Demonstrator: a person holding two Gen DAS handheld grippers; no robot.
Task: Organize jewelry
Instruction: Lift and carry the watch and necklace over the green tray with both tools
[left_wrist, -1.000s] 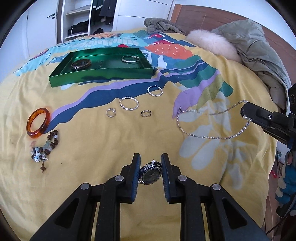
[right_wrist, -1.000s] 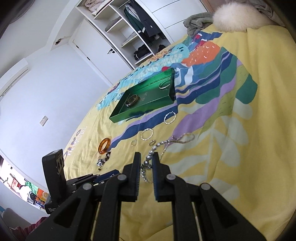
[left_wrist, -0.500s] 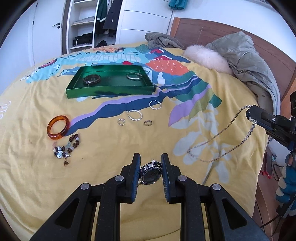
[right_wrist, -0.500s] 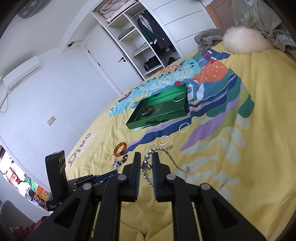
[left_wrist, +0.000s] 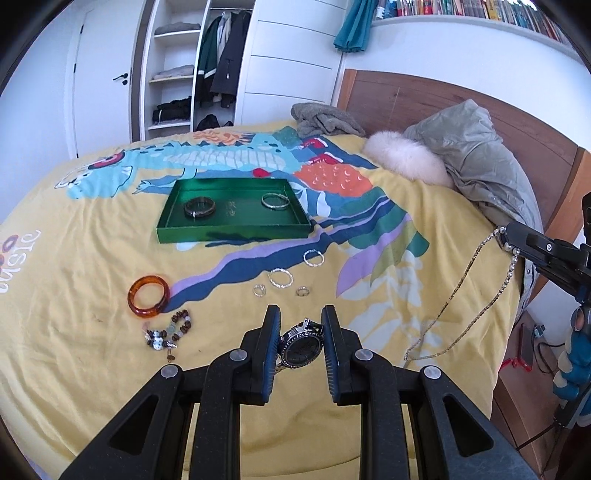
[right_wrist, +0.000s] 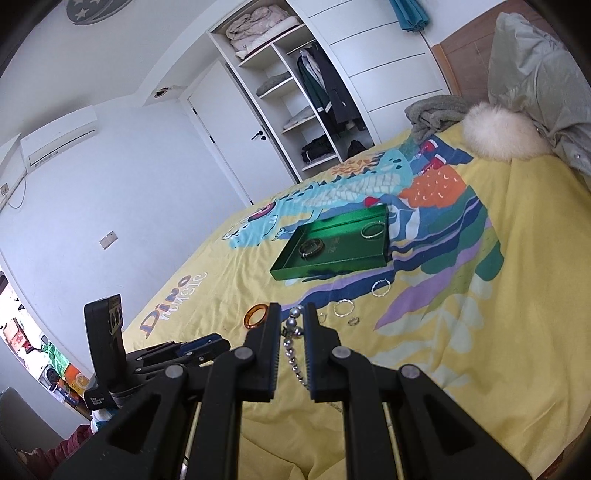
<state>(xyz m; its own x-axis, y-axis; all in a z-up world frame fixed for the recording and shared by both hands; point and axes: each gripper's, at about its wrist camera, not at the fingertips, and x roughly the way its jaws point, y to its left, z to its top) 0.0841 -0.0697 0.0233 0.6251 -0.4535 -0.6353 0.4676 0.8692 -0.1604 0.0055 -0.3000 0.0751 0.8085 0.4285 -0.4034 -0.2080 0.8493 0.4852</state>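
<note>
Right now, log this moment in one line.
left hand-held gripper: shut on watch | right hand-held gripper: shut on necklace | tray: two bangles

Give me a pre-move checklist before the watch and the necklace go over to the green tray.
1. Left gripper shut on the watch: ok, the case sits clamped between the pads.
2. Right gripper shut on the necklace: ok, the beaded end is pinched.
3. Necklace clear of the bed: not ok, its lower loop hangs down to the bed's edge and could drag.
4. Room in the green tray: ok, only a dark bangle and a silver bangle lie in it.
5. Path to the tray: cannot tell, loose rings lie between.
</note>
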